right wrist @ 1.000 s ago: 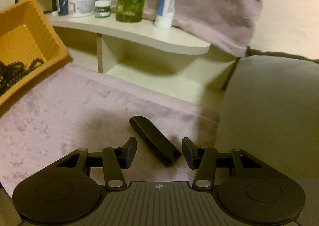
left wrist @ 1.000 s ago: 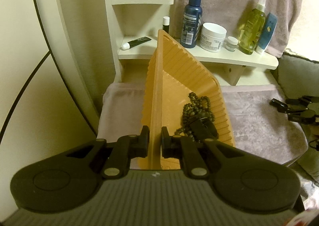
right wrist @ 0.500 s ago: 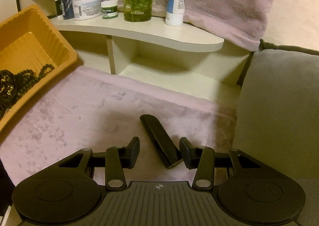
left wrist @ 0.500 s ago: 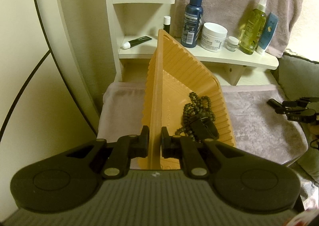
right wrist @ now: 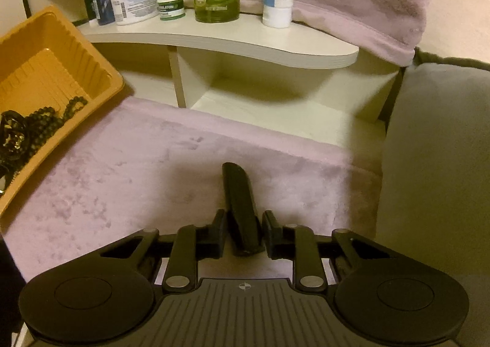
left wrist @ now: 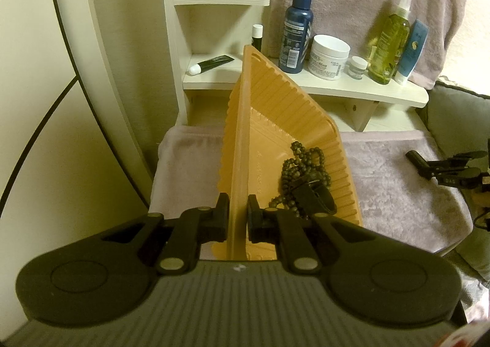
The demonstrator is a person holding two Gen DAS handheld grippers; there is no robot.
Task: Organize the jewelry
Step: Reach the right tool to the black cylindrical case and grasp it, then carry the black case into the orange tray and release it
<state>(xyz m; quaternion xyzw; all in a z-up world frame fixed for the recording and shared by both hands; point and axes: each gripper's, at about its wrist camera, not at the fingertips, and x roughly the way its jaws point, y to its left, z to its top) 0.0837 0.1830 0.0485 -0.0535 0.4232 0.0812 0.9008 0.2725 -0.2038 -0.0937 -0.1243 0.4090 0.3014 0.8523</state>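
The left gripper (left wrist: 238, 214) has its jaws clamped tight on the near rim of an orange tray (left wrist: 275, 120), which is tipped up on its side edge over the mauve towel (left wrist: 398, 194). The right gripper (right wrist: 244, 232) is closing its jaws around a slim black clip (right wrist: 240, 203), a dark, matte, tapering bar lying on the towel; a thin gap shows at each side, so the pads are not yet pressing. In the ribbed tray lie a string of dark round beads (left wrist: 301, 163) and a black strap-like piece (left wrist: 312, 200), heaped against its lower wall. Behind stands a cream shelf (right wrist: 245, 41) with bottles and jars.
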